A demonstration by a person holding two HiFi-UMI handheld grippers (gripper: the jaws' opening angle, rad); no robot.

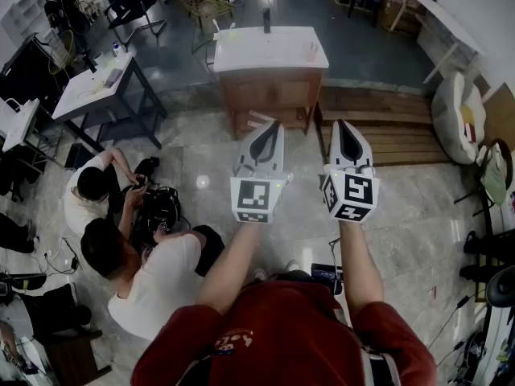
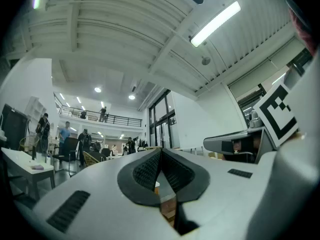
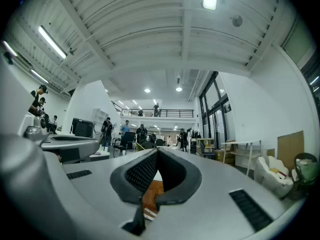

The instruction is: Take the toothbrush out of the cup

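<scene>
I stand some way back from a wooden cabinet with a white top (image 1: 269, 48). A dark upright object (image 1: 266, 20) stands at the top's far edge; it is too small to tell whether it is the cup with the toothbrush. My left gripper (image 1: 273, 125) and right gripper (image 1: 342, 125) are held side by side in the air, pointing roughly level toward the cabinet. In the left gripper view the left gripper (image 2: 161, 152) has its jaws together at the tips with nothing between them. The right gripper (image 3: 156, 152) looks the same in its own view, shut and empty.
Two people (image 1: 121, 240) crouch on the floor at my left with dark equipment. A white desk (image 1: 96, 87) stands at the far left and wooden pallets (image 1: 378, 127) lie right of the cabinet. Bags and a white sack (image 1: 455, 115) sit at the right.
</scene>
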